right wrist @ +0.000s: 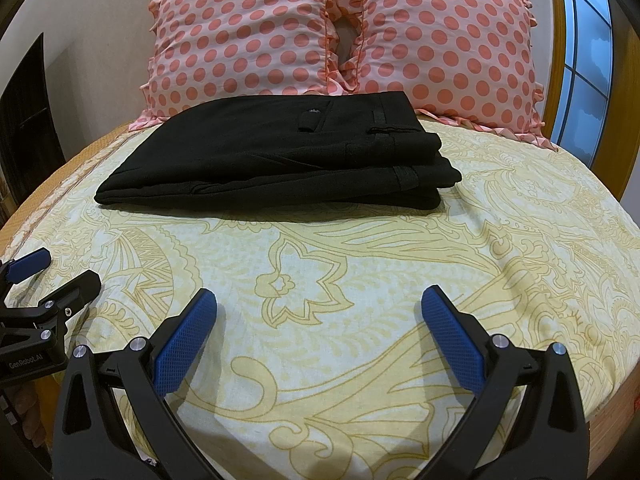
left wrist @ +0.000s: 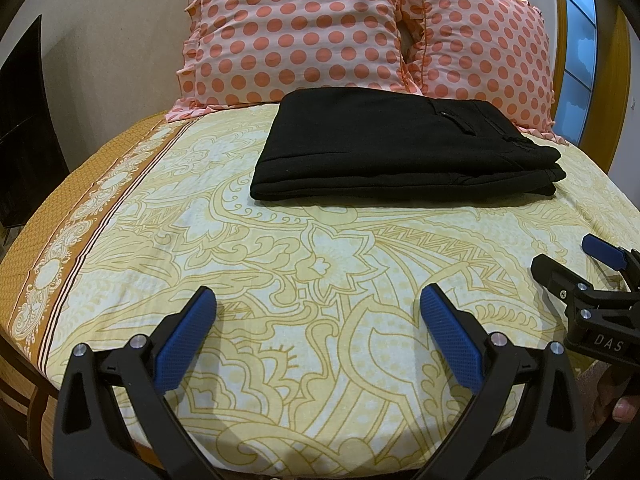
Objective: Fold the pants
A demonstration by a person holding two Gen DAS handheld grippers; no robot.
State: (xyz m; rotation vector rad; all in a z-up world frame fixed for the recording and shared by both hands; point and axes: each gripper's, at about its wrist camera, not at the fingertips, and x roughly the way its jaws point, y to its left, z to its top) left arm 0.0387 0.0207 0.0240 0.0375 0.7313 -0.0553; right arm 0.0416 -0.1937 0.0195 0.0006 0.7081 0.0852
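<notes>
Left wrist view: one folded pants (left wrist: 400, 148), two pillows (left wrist: 296, 28) – both tools, left (left wrist: 318, 300) and right (right wrist: 320, 300), wide, empty.

Two polka-dot pillows (right wrist: 340, 36) lean at the head of a patterned bedsheet (right wrist: 400, 280).

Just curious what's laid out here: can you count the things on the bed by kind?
Black folded pants: 1
Pink polka-dot pillows: 2
Handheld grippers, jaws spread: 2, left and right
Total: 5, all over the yellow patterned bedsheet.
</notes>
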